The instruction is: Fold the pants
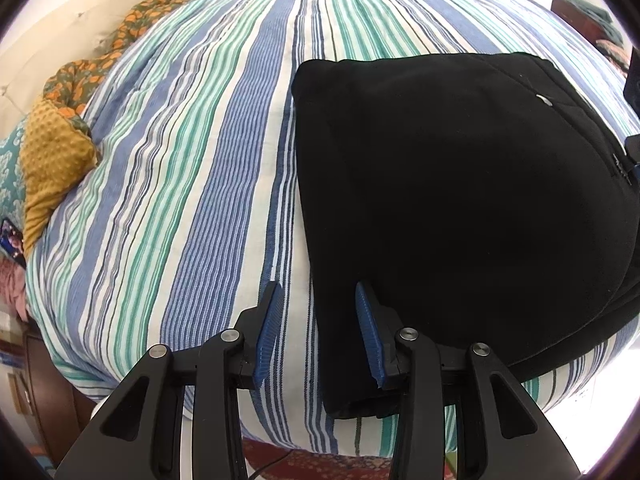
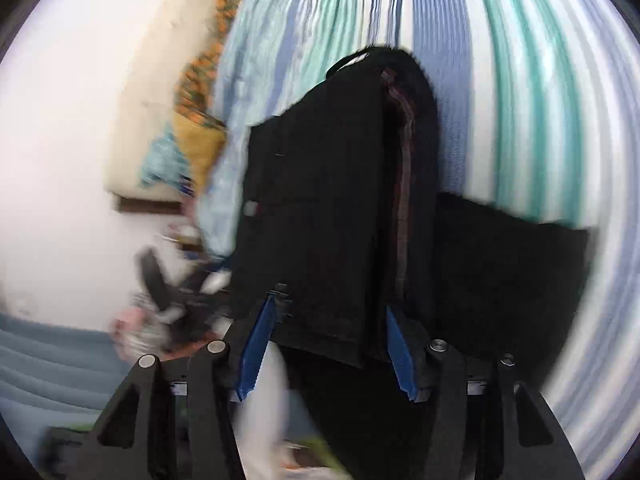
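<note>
- The black pants (image 1: 460,200) lie folded into a broad, thick slab on the striped bedspread (image 1: 180,184), toward the right half of the bed in the left wrist view.
- Their left edge runs straight down the bedspread; the near corner reaches almost to the bed's front edge.
- In the blurred right wrist view the pants (image 2: 320,200) show a layered fold edge with a dark reddish seam strip.
- The left gripper (image 1: 318,332) hovers over the pants' near left edge, its fingers (image 1: 270,332) partly apart with one either side of that edge, not pressing on it.
- The right gripper (image 2: 326,344) has fingers (image 2: 254,354) set wide either side of the cloth; no pinch is visible.
- Left of the pants the bedspread is bare up to the mustard pillow (image 1: 52,160) and orange floral cloth (image 1: 132,28).
</note>
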A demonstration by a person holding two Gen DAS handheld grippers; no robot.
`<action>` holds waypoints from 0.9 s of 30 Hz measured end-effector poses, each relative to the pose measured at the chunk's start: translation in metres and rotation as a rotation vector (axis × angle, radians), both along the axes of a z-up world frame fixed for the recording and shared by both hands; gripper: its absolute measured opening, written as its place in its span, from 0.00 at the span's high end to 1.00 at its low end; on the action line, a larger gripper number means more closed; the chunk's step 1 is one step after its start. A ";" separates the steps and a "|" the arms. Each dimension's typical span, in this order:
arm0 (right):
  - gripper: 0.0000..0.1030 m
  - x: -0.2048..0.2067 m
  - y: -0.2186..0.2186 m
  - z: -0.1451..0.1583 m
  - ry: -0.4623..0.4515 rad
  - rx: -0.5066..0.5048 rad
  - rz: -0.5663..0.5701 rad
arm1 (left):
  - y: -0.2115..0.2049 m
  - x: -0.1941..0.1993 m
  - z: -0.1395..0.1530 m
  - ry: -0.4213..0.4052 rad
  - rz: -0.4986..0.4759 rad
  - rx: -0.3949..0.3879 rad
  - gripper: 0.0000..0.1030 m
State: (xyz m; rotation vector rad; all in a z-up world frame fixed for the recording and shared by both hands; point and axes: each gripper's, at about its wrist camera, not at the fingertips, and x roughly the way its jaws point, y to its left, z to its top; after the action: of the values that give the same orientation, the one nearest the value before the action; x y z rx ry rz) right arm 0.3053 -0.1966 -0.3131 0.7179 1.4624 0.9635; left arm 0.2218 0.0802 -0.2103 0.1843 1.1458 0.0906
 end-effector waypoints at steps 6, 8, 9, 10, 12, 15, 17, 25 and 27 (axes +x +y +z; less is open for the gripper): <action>0.79 -0.013 0.007 0.005 -0.047 -0.013 -0.072 | 0.010 0.003 0.005 0.015 -0.002 -0.024 0.51; 0.81 -0.016 0.010 0.028 -0.084 -0.006 -0.089 | 0.018 0.003 0.014 0.015 0.014 -0.073 0.47; 0.81 -0.020 0.007 0.044 -0.116 -0.004 -0.091 | 0.023 0.003 0.021 0.007 0.025 -0.107 0.47; 0.81 -0.024 -0.004 0.058 -0.146 0.000 -0.094 | 0.026 0.002 0.025 0.000 0.032 -0.125 0.47; 0.81 -0.032 -0.017 0.087 -0.195 0.014 -0.114 | 0.029 0.000 0.036 -0.021 0.039 -0.147 0.47; 0.81 -0.050 -0.027 0.117 -0.257 -0.011 -0.141 | 0.021 -0.005 0.049 -0.053 0.010 -0.151 0.47; 0.81 -0.067 -0.039 0.121 -0.278 -0.035 -0.156 | 0.009 -0.010 0.053 -0.066 -0.022 -0.143 0.45; 0.82 -0.124 -0.076 0.023 -0.143 -0.215 -0.262 | -0.043 -0.023 0.042 -0.060 -0.160 -0.113 0.44; 0.80 -0.129 -0.083 0.023 -0.157 -0.177 -0.313 | -0.058 -0.025 0.036 -0.055 -0.195 -0.056 0.44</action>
State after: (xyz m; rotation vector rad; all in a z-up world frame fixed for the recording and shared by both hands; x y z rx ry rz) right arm 0.1761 -0.2798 -0.2905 0.6995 1.2358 0.6277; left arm 0.1966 0.0223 -0.1741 0.2414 1.0693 -0.1089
